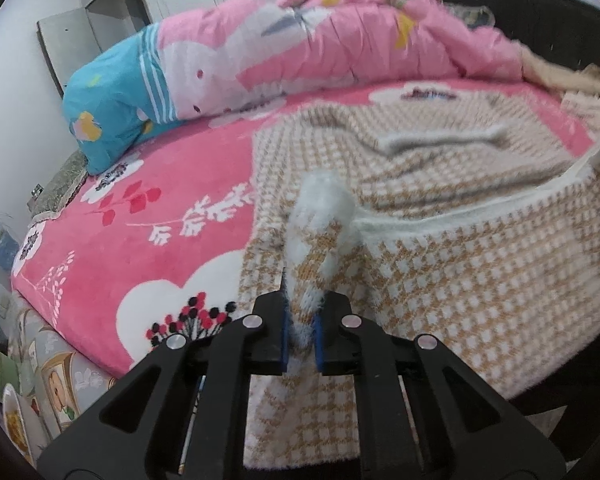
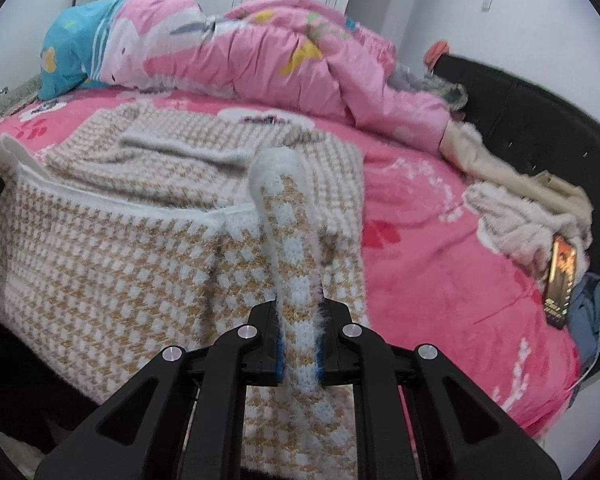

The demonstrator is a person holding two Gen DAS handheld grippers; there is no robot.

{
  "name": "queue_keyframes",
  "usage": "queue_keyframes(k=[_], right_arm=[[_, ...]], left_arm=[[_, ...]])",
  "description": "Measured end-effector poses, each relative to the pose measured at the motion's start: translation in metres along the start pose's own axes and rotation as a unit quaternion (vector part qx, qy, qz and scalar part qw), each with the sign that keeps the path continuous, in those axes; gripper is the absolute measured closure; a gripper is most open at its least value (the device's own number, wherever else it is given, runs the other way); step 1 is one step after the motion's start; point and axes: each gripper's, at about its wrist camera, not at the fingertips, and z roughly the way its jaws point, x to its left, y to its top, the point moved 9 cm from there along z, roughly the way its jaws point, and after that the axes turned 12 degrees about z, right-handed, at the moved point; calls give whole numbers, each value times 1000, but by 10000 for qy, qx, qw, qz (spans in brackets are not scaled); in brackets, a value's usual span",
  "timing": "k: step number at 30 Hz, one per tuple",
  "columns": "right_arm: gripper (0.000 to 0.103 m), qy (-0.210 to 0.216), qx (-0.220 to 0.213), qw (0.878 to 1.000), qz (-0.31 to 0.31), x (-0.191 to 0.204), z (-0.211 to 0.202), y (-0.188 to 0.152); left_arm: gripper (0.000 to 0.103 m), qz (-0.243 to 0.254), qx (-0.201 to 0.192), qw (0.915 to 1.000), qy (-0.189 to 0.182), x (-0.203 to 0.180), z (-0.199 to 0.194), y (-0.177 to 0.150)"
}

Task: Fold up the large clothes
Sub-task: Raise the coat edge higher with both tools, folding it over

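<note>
Both clamped on the houndstooth sweater (image 1: 440, 280), the left gripper (image 1: 300, 320) and right gripper (image 2: 299, 320) raise its hem off the bed (image 1: 140, 208), a fold toward the collar likely next.

The sweater (image 1: 440, 264) runs off the bottom edge in both wrist views, so its lower hem stays unseen. The blue pads of the left gripper (image 1: 300, 338) are mostly buried in knit (the right gripper (image 2: 299, 354) likewise). The phone (image 2: 562, 280) screen is too small to read. The quilt (image 1: 300, 44) is blurred.
</note>
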Motion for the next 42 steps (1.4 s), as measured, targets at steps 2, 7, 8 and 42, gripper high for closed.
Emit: queue_keyframes(k=[2,7,8,42], right_arm=[[93,18,-169,9998,45,-1,-13,3],[94,159,-490,9982,305,-8,-39,14],[94,175,-553,9978,335,-9,-42,18],[59,1950,1365,9440,2285,-53,246,156]], left_arm=[[95,-99,-162,9998,-62,4,-13,1],[96,-264,-597,9977,-163,15,-50,13],[96,-288,-662,9972,-170,16,-54,17],[69,-2294,754,9374,-2510,100,247,163]])
